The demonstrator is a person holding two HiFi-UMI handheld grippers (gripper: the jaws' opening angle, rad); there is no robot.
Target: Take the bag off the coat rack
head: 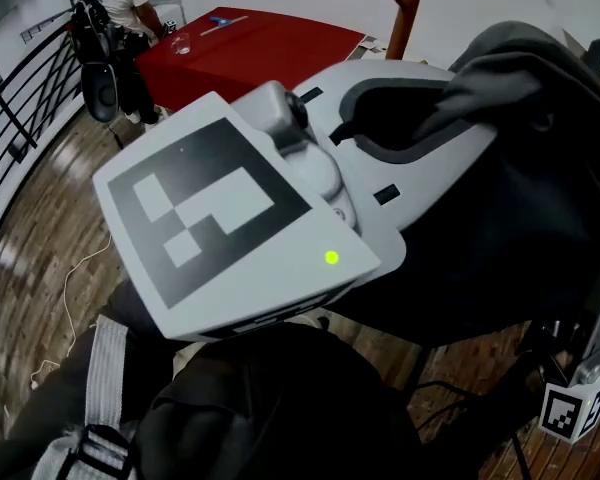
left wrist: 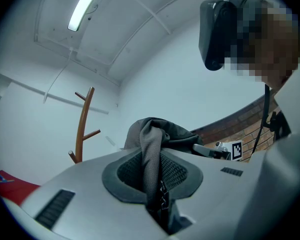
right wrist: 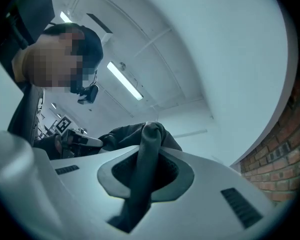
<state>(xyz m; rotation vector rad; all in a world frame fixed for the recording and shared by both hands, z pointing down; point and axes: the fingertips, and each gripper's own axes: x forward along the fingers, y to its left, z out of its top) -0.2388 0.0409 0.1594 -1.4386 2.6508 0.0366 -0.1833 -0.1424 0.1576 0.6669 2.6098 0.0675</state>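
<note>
The dark grey bag (head: pixel 540 198) fills the right of the head view, bunched below my left gripper (head: pixel 420 108). That gripper is shut on the bag's grey mesh strap (left wrist: pixel 151 149), which runs down between the jaws. My right gripper (right wrist: pixel 145 176) is shut on another grey strap (right wrist: pixel 149 144) of the same bag; in the head view only its marker cube (head: pixel 577 408) shows, low on the right. The wooden coat rack (left wrist: pixel 83 126) stands apart from the bag on the left, and its pole (head: pixel 405 13) rises behind the bag.
A red table (head: pixel 250 53) stands at the back left with a person (head: pixel 125 18) beside it. A black railing (head: pixel 20 118) runs along the left over the wood floor (head: pixel 40 268), where a thin cable (head: pixel 75 278) lies. A brick wall (right wrist: pixel 285 169) is at the right.
</note>
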